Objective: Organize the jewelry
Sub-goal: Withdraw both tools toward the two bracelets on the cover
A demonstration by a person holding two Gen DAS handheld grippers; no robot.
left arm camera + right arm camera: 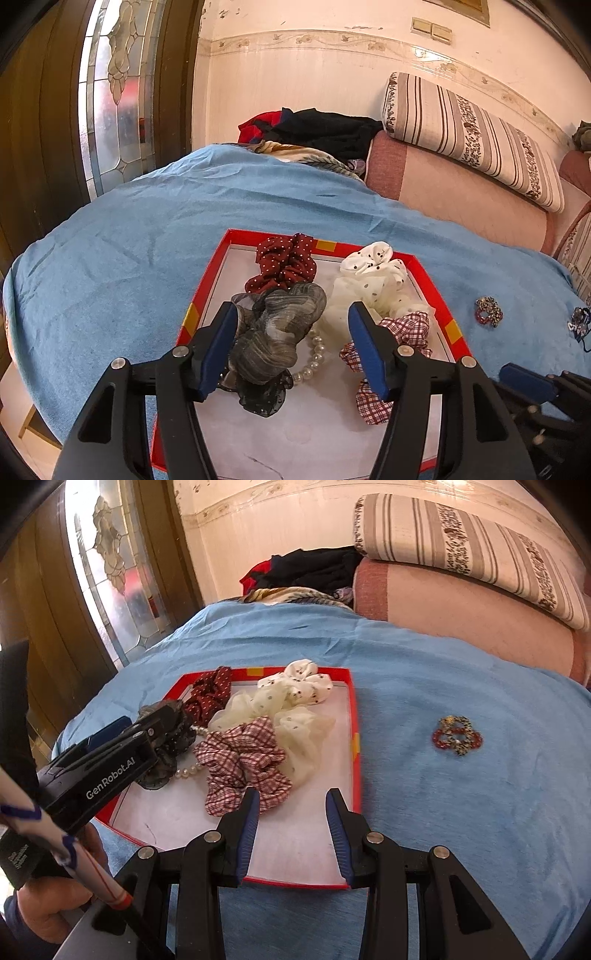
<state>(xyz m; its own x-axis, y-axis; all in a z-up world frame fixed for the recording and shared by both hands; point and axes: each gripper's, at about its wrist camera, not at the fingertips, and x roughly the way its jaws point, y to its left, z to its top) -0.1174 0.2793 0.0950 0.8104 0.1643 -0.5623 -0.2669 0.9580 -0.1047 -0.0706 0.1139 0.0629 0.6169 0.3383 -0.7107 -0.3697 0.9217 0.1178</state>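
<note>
A red-rimmed tray (432, 280) (354, 716) lies on a blue cloth. In it are a grey scrunchie (273, 332), a dark red dotted scrunchie (284, 262) (207, 694), a cream dotted scrunchie (369, 284) (291, 698), a red plaid scrunchie (399, 332) (243, 764) and a pearl bracelet (314, 358) (188, 771). My left gripper (291, 317) is open above the tray, with the grey scrunchie between its fingers. My right gripper (291, 801) is open and empty over the tray's near right corner. A beaded red and gold bracelet (488, 312) (457, 734) lies on the cloth to the right of the tray.
Another small trinket (580, 323) lies on the cloth at the far right. A striped pillow (472, 133) on a pink cushion and a pile of dark clothes (317, 129) are behind. A glass door (114, 92) stands at the left.
</note>
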